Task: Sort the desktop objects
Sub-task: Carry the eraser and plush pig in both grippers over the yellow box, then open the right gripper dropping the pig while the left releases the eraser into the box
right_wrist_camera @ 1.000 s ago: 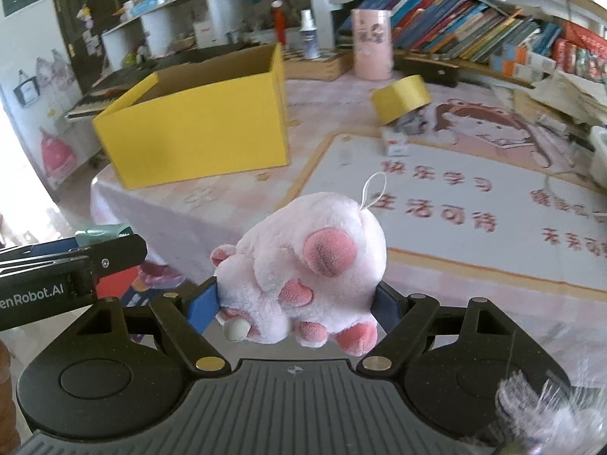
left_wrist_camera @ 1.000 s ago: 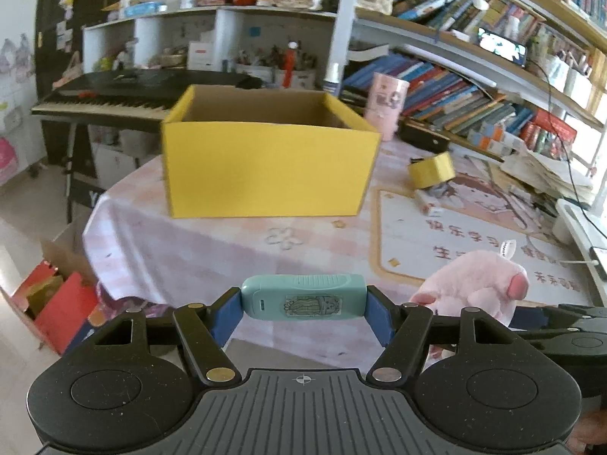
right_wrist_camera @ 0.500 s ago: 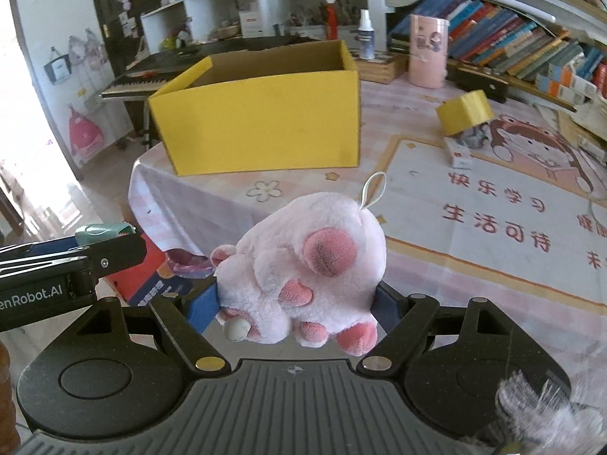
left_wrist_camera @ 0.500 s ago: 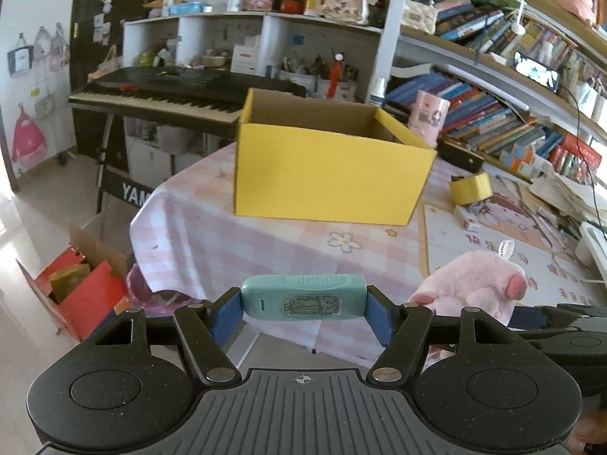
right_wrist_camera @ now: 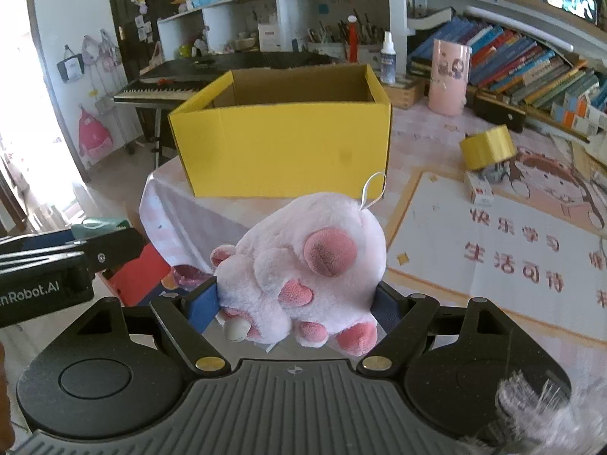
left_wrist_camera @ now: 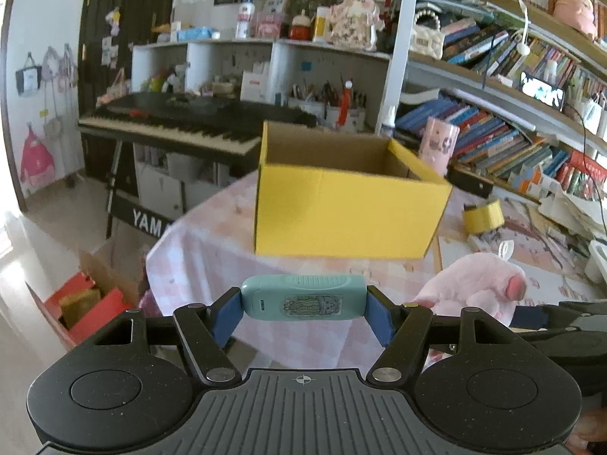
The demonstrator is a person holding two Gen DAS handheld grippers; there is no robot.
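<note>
My left gripper is shut on a teal oblong device with a small sticker, held crosswise in the air before the table edge. My right gripper is shut on a pink plush paw toy with a white loop; the toy also shows in the left wrist view. An open yellow cardboard box stands on the pink checked tablecloth ahead; it also shows in the right wrist view. The left gripper appears at the left of the right wrist view.
A yellow tape roll, a small white box and a pink cylinder are on the table right of the box. A printed mat covers the right side. A keyboard piano and bookshelves stand behind; red boxes lie on the floor.
Both grippers have pulled back and risen from the table, still holding their objects. The yellow box now looks farther away and more of the room shows.
</note>
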